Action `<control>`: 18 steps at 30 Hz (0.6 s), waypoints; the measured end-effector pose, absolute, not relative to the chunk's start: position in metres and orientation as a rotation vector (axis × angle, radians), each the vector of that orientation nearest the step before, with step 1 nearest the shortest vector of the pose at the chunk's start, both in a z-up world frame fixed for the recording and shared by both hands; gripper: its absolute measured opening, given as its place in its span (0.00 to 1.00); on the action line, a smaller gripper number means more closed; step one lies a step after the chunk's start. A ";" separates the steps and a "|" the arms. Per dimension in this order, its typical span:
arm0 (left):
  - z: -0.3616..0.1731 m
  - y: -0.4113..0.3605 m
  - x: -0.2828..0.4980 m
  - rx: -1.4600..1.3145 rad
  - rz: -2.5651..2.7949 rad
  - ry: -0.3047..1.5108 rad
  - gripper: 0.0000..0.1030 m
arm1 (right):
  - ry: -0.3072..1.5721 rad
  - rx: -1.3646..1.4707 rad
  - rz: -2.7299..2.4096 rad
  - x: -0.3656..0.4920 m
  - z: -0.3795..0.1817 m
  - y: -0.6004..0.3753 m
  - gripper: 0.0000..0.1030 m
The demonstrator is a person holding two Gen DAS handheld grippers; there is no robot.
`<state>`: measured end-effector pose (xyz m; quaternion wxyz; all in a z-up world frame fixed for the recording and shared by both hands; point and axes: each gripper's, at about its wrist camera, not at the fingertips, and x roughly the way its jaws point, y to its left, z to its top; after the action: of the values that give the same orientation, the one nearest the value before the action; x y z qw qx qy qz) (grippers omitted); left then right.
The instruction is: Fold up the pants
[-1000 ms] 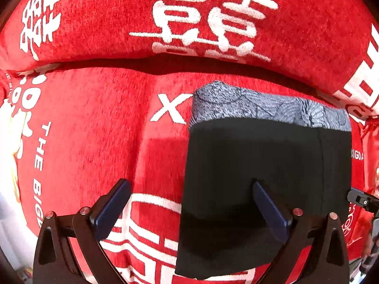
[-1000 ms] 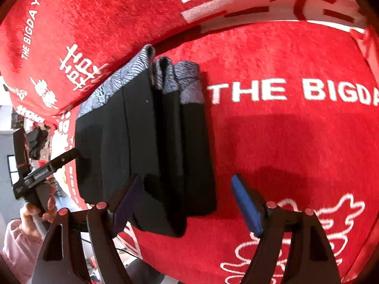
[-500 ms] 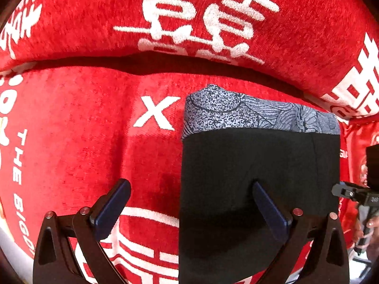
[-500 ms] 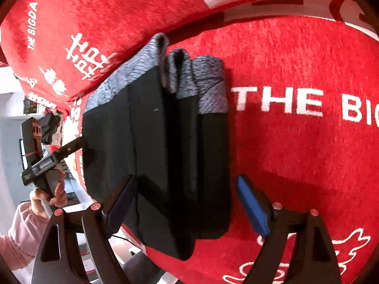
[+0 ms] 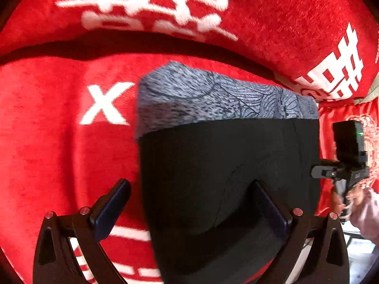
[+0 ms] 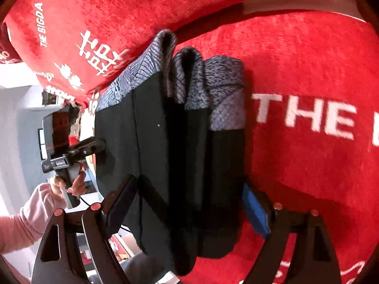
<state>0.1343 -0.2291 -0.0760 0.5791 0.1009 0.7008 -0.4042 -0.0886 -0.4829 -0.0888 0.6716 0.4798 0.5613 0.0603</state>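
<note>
One pair of black pants (image 5: pixel 227 177), folded, is lying on the red cover (image 5: pixel 59 153). Left gripper (image 5: pixel 189 206) and right gripper (image 6: pixel 189 203), two in all, are hovering at six o'clock, jaws apart.

Pants (image 5: pixel 225 170): matt black knit cloth, smooth, no sheen. Waistband (image 5: pixel 213 101) is grey heathered knit with a fine dark line print, slightly coarser look. Red cover (image 5: pixel 59 142): plush cloth, short fuzzy nap, matt, with white lettering in the pile. Left gripper (image 5: pixel 189 209) and right gripper (image 6: pixel 187 210): black matt frames, looks like plastic; dark blue pads (image 5: pixel 111 210), smooth, faint sheen; small shiny red fasteners. Sleeve (image 6: pixel 30 217): soft pink cloth.
</note>
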 end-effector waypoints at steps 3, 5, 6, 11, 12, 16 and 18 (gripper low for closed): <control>-0.080 -0.234 0.128 0.217 -0.965 1.646 1.00 | 1.241 1.123 0.152 -0.087 -0.095 -0.487 0.86; -0.081 -0.233 0.128 0.194 -0.960 1.646 1.00 | 1.233 1.152 0.143 -0.088 -0.098 -0.490 0.84; -0.080 -0.232 0.127 0.182 -0.951 1.641 0.98 | 1.231 1.163 0.133 -0.089 -0.099 -0.491 0.82; -0.064 -0.228 0.120 0.137 -0.962 1.619 0.73 | 1.240 1.143 0.108 -0.090 -0.094 -0.489 0.61; -0.061 -0.229 0.119 0.141 -0.957 1.614 0.70 | 1.239 1.145 0.107 -0.089 -0.092 -0.488 0.58; -0.043 -0.230 0.113 0.174 -0.950 1.585 0.67 | 1.226 1.139 0.105 -0.085 -0.079 -0.484 0.49; -0.033 -0.230 0.108 0.191 -0.966 1.568 0.67 | 1.213 1.147 0.114 -0.085 -0.071 -0.485 0.47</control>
<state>0.1082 -0.2298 -0.0327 0.6012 0.0823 0.6768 -0.4168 -0.0853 -0.4846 -0.0711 0.6698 0.5091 0.5383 0.0504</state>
